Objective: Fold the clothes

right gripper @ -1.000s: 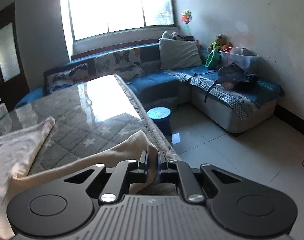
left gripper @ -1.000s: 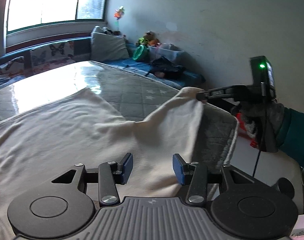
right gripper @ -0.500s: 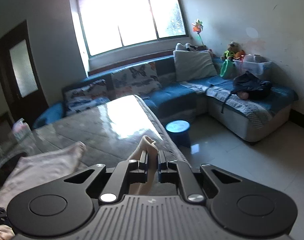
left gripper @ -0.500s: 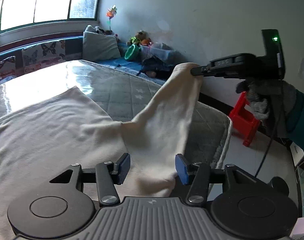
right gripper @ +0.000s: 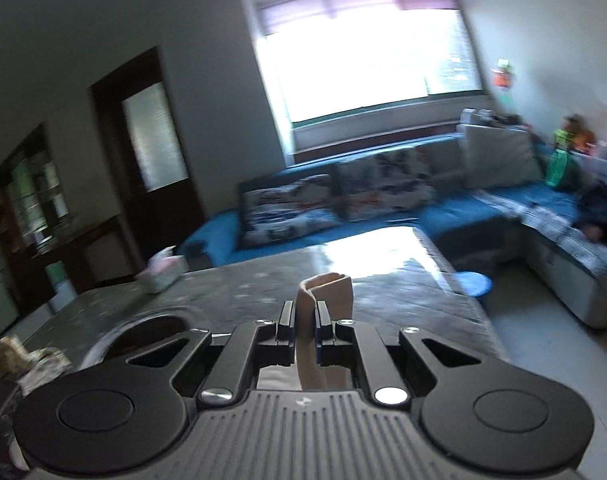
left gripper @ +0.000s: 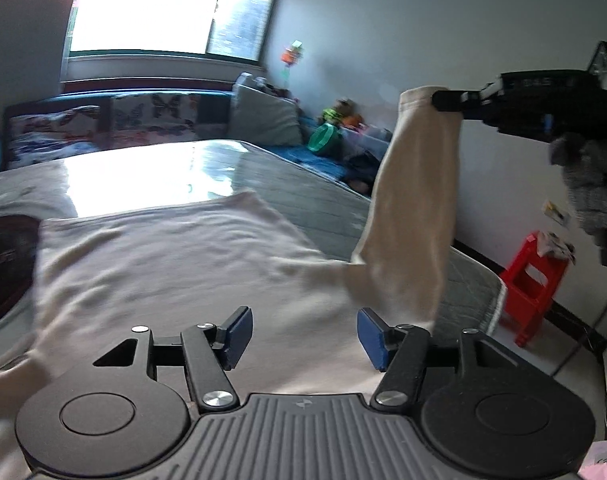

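Above the grey quilted mattress (left gripper: 303, 184), right gripper (right gripper: 304, 316) pinches cream cotton garment's sleeve (left gripper: 411, 200); left gripper (left gripper: 303, 336) hovers agape over body. Carry sleeve inward w/ tension, lay flat

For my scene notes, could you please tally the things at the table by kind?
Grippers: 2, left open, right shut on the garment
Garment: 1
Table: 1
Red stool: 1
Tissue box: 1
Total: 6
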### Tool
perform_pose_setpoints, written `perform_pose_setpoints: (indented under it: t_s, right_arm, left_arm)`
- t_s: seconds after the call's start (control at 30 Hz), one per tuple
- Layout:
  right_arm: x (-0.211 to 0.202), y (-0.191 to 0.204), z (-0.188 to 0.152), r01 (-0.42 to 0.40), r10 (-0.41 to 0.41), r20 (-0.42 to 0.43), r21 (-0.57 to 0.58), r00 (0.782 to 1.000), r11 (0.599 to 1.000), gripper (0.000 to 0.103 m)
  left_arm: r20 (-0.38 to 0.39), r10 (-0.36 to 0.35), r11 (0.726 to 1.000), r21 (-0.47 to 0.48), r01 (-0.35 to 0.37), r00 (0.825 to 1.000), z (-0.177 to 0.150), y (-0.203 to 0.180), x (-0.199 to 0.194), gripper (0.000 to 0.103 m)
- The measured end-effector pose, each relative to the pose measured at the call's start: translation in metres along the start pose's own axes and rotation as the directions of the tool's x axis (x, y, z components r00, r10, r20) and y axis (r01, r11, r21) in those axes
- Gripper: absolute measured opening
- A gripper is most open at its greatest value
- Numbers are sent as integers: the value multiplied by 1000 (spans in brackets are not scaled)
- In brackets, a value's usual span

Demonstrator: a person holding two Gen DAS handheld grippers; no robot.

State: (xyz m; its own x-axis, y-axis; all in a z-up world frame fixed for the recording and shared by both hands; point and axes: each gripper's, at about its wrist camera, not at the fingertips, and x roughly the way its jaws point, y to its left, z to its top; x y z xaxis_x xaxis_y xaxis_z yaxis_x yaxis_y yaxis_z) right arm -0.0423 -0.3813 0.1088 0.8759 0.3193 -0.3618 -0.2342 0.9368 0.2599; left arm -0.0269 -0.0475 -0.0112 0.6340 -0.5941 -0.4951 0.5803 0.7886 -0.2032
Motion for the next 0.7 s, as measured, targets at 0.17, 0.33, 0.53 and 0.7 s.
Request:
perform_pose_setpoints:
  t_s: [0.17, 0.33, 0.53, 0.7]
  right_arm:
    - [27, 49, -1, -127, 122, -70, -73, 990, 989, 8]
    - [64, 91, -16, -235, 213, -178, -113, 961, 965, 8]
    - [103, 123, -46, -311, 256, -312, -140, 915, 940, 8]
    - [127, 140, -73, -352, 268, -393, -157, 879, 923, 10]
  left_arm:
    - [34, 68, 996, -63, -65, 997, -6, 24, -22, 64]
    - [47, 119, 986, -123, -112, 992, -13, 44, -39, 65]
    - [39, 149, 978, -154, -142, 988, -21, 52, -47, 65]
    - [28, 161, 974, -169, -154, 987, -24, 55, -46, 65]
